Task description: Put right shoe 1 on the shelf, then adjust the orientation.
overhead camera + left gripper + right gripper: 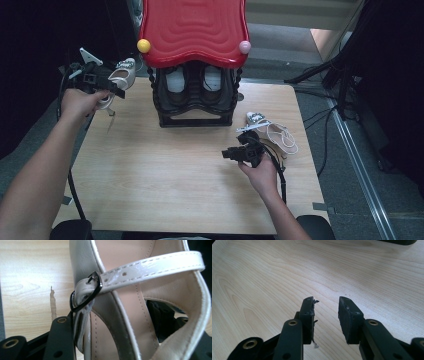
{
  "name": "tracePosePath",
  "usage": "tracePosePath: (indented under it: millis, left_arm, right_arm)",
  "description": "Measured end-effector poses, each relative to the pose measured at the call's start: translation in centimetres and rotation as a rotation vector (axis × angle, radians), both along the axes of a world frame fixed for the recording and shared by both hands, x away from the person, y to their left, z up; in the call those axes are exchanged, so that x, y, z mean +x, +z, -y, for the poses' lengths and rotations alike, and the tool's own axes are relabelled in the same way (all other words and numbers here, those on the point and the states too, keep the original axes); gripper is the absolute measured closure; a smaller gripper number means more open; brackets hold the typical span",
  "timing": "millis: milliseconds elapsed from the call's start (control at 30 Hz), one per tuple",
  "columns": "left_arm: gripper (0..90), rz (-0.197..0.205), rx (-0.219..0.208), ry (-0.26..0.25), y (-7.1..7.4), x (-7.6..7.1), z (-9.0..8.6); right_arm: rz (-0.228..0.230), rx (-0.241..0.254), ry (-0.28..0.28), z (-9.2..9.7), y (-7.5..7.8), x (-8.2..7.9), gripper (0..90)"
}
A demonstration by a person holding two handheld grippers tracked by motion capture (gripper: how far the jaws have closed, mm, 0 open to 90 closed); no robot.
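Shoe [130, 322] fills near frame, clamped between left gripper [116, 86] jaws, lifted off table [165, 170]. Right gripper [326, 315] spread, nothing between jaws, above table.

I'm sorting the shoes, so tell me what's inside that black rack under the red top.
Inside the black rack, beneath the red top, stands a pair of dark shoes with pale insoles. The red top covers their rear parts and anything deeper inside.
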State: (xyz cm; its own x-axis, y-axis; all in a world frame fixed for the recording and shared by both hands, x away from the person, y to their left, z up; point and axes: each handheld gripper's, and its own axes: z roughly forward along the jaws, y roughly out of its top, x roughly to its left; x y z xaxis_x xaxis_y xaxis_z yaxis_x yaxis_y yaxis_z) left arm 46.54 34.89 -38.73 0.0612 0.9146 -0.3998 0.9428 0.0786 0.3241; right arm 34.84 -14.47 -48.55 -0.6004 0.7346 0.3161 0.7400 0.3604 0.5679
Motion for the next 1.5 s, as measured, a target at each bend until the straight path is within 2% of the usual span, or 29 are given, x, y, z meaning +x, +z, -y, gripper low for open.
tracePosePath:
  millis: [300,533,633,733,967,1067,1100,1267,1500]
  left_arm:
    - [44.1,0.029,-0.026,0.016,3.1,-0.2,-0.3]
    - [44.1,0.057,-0.018,0.004,6.1,-0.1,0.2]
    - [44.1,0.062,-0.018,0.002,7.5,-0.1,0.6]
    - [44.0,0.085,-0.026,0.003,9.0,-0.1,0.9]
    - [44.0,0.131,-0.01,-0.01,12.6,-0.3,1.7]
    - [44.0,0.14,-0.008,-0.013,13.9,-0.4,1.9]
    - [44.0,0.136,-0.02,-0.011,14.3,-0.4,2.0]
    - [43.9,0.163,-0.001,-0.012,16.5,-0.4,2.5]
    - [43.9,0.201,0.01,-0.017,20.2,-0.6,3.6]
  right_arm:
    - [-0.004,-0.004,0.002,-0.1,-0.1,0.0,67.0]
    - [0.0,0.001,0.002,-0.1,0.0,0.1,67.0]
    - [-0.002,0.002,0.001,-0.1,0.0,0.1,67.0]
    - [-0.001,0.0,0.004,-0.1,0.0,0.1,67.0]
    - [0.0,0.002,-0.001,0.0,0.0,0.0,67.0]
    - [-0.002,-0.001,-0.002,0.0,0.0,0.0,67.0]
    - [-0.002,0.001,-0.001,0.0,0.0,0.0,67.0]
    - [-0.001,0.001,-0.002,0.0,0.0,0.1,67.0]
    - [-0.007,0.002,-0.006,0.1,0.0,0.1,67.0]
